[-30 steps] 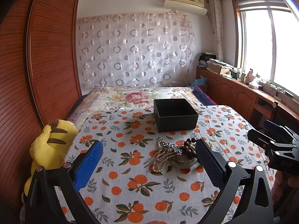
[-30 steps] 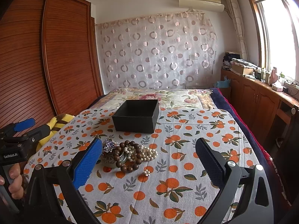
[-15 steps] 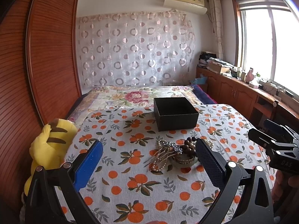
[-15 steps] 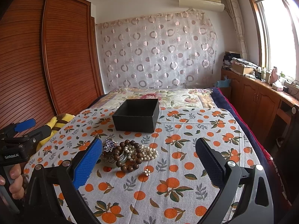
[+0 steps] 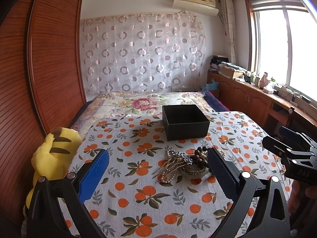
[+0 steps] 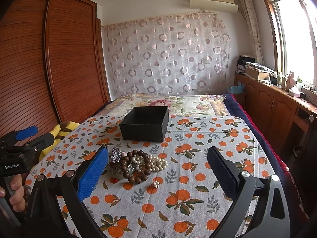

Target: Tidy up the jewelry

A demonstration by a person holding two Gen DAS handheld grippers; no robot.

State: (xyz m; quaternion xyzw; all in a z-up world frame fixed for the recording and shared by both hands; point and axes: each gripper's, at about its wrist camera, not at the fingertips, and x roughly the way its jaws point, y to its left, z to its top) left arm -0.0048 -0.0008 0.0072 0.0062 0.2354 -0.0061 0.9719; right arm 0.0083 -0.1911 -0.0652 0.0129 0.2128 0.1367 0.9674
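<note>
Right wrist view is showing the jewelry pile [image 6: 136, 165] lying near the black box [image 6: 145, 124], on its near side; both the right gripper [image 6: 158, 170] and left gripper [image 5: 158, 173] are hovering wide open, holding nothing. Strands are looking light, limp and tangle-prone; pinching the wooden bead bracelet [image 6: 136, 176] at its near loop seems safest.

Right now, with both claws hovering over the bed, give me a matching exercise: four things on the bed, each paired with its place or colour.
Things:
1. black box
2. wooden bead bracelet
3. pearl necklace
4. yellow plush toy

Descriptions:
A. white beads, at the pile's right
B. open-topped, beyond the pile
C. at the bed's left edge
D. dark brown, draped over the pile

Pairs: 1-B, 2-D, 3-A, 4-C
</note>
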